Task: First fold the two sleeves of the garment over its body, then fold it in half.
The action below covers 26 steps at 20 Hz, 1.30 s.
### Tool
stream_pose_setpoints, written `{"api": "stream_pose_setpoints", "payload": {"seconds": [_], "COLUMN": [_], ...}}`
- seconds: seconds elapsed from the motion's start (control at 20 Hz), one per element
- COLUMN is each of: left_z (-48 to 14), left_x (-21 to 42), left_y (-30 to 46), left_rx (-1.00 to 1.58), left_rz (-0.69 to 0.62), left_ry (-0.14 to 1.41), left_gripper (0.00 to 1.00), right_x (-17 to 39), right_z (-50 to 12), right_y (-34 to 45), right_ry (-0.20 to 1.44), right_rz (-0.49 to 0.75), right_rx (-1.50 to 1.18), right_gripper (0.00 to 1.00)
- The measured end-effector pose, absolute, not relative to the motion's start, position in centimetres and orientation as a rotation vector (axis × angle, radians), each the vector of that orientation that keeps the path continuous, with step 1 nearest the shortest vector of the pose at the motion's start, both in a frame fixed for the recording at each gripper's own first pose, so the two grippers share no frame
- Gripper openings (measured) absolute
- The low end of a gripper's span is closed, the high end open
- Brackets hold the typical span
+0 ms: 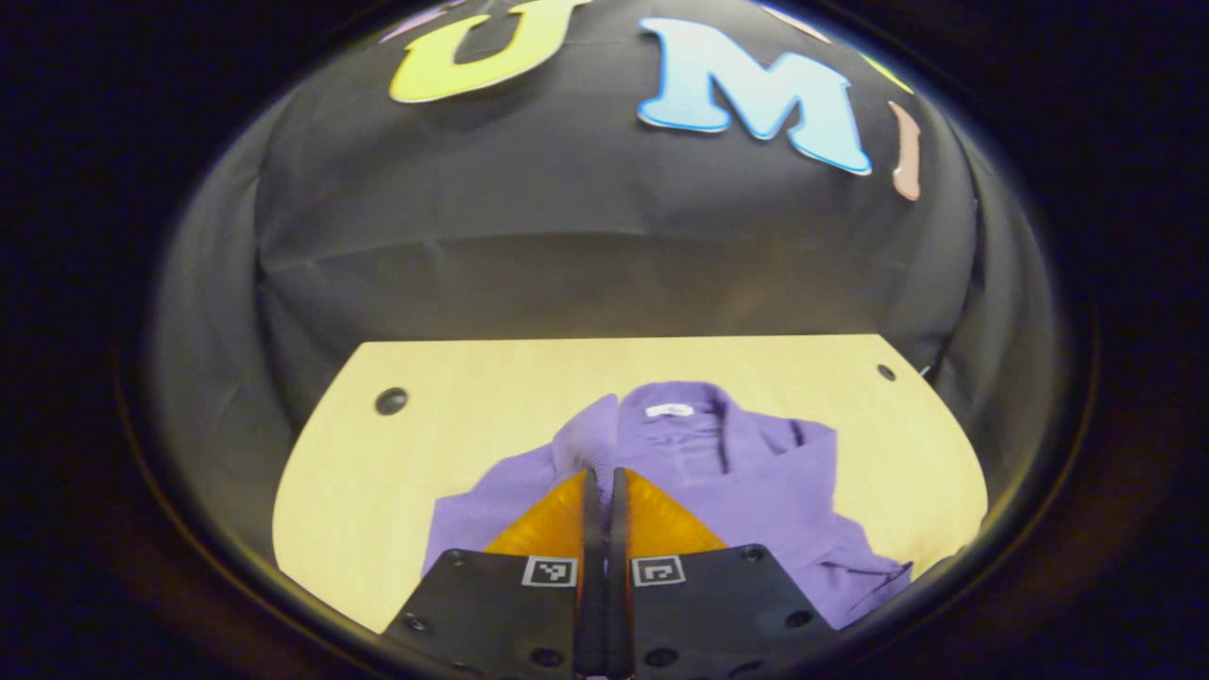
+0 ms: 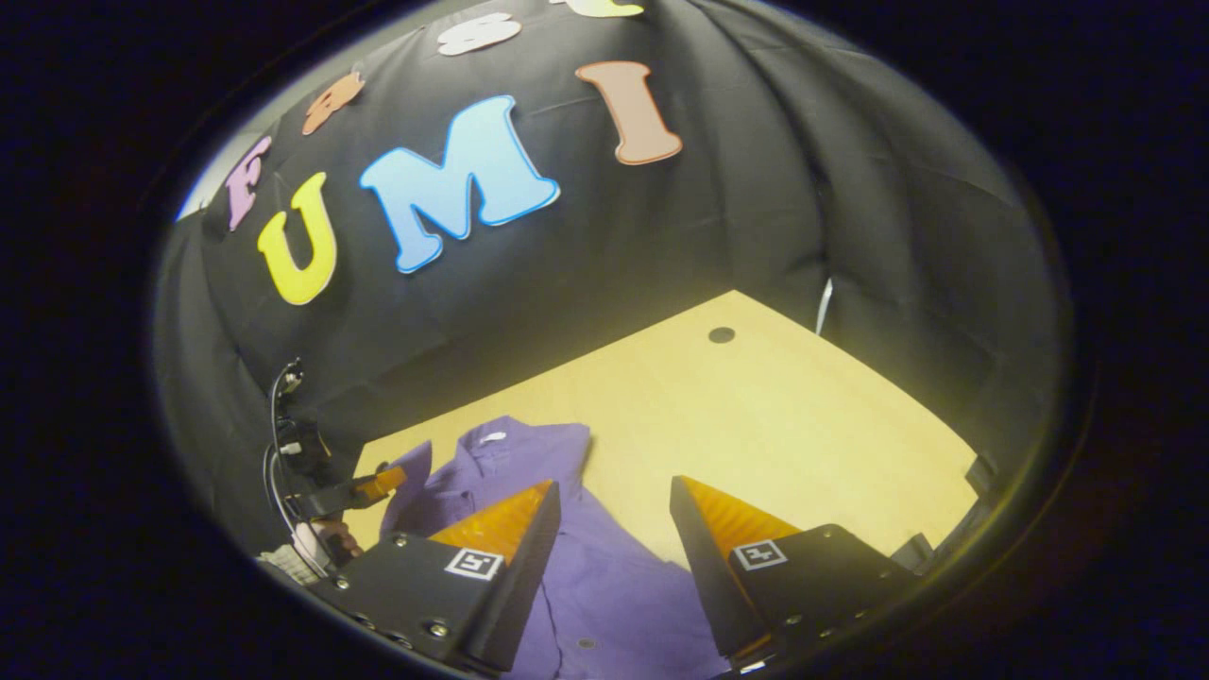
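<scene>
- I judge the first step to be in hand: folding a sleeve over the body of the purple shirt, which lies collar-away from me on the wooden bench.
- My left claw has its fingers brought together, with a fold of purple cloth rising just past the tips. It looks like the left sleeve pinched and lifted toward the collar, though I cannot see the cloth actually between the fingers, so the grip is my judgement.
- In the right gripper view my left claw shows farther off at the shirt's far side, close to that raised fold, with the hand that holds it below it.
- My right claw stands with its fingers wide apart, holding nothing, above the shirt's right side; purple cloth runs under the gap and bare bench lies beyond.
- The right sleeve appears to trail off toward the bench's near edge, not yet folded.
- Next, I think, the left claw must carry its fold across the body and let go flat, without dragging the whole shirt; then the right claw must drop onto the right sleeve and close.
</scene>
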State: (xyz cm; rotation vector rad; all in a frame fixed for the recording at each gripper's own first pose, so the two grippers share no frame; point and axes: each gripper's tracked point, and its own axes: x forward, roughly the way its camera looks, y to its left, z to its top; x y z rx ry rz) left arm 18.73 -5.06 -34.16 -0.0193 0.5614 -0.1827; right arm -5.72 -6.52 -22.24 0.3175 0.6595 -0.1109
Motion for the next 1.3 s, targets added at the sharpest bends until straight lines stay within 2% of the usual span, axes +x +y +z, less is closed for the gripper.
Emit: {"api": "stream_pose_setpoints", "payload": {"seconds": [0.3, 0.55, 0.9, 1.2, 1.3], "left_z": [-36.4, -40.7, -47.5, -46.9, -44.7], "left_x": [18.5, 17.6, 17.1, 16.9, 16.5], "left_y": [-17.0, -21.9, -21.5, -21.4, -21.4], "left_rx": [0.051, 0.079, 0.021, 0.012, -0.052], "left_rz": [-0.382, -0.432, -0.362, -0.378, -0.415], "left_ry": [0.598, 0.694, 0.848, 0.843, 0.821], "left_gripper": [0.07, 0.07, 0.07, 0.07, 0.14], "right_x": [-8.0, -10.1, -11.2, -10.2, -9.7], "right_z": [-21.8, -22.1, -22.3, -22.7, -23.0], "right_y": [-11.6, -15.0, -16.7, -15.6, -14.7], "right_ry": [0.650, 0.656, 0.678, 0.698, 0.702], "right_rz": [-0.237, -0.317, -0.340, -0.274, -0.238], "right_rx": [0.358, 0.376, 0.373, 0.361, 0.357], "right_gripper": [0.74, 0.74, 0.74, 0.73, 0.74]}}
